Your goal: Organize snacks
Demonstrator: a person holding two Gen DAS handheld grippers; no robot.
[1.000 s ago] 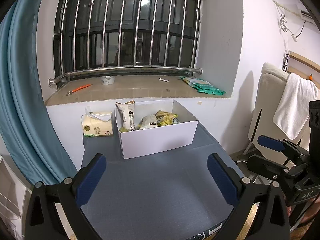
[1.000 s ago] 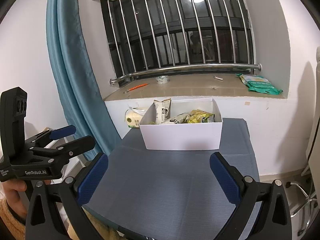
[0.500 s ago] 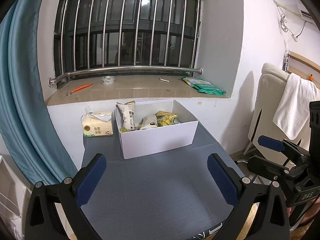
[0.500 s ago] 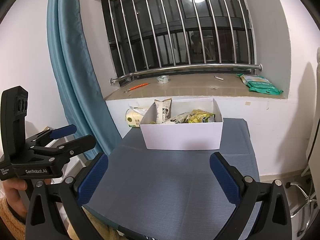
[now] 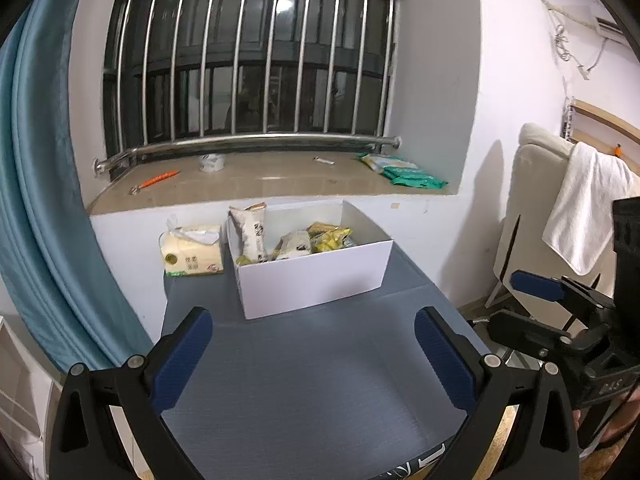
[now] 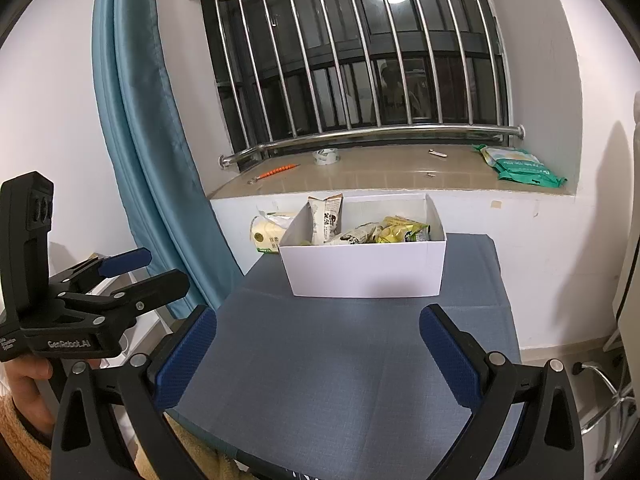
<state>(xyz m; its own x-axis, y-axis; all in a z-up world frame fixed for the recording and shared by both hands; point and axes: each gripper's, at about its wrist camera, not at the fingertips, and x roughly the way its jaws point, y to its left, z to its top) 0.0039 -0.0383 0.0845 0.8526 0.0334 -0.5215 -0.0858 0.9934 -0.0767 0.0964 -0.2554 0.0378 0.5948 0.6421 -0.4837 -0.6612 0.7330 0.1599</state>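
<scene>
The left claw (image 5: pixel 312 354) and the right claw (image 6: pixel 318 354) both hover with blue-padded fingers spread apart over the grey cloth-covered counter (image 5: pixel 312 380), gripping nothing. The assorted snack packets (image 6: pixel 372 232) lie inside the white rectangular cardboard box (image 6: pixel 364 268) at the counter's far edge, beside a yellow tissue pack (image 5: pixel 192 254).

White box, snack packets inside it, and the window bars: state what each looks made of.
White box: apparently thin cardboard, matte, with crisp folded corners and flat walls.
Snack packets: likely plastic film, glossy and crinkled, printed yellow-green and white.
Window bars: metal, probably stainless steel, with bright reflections along round polished rods.
</scene>
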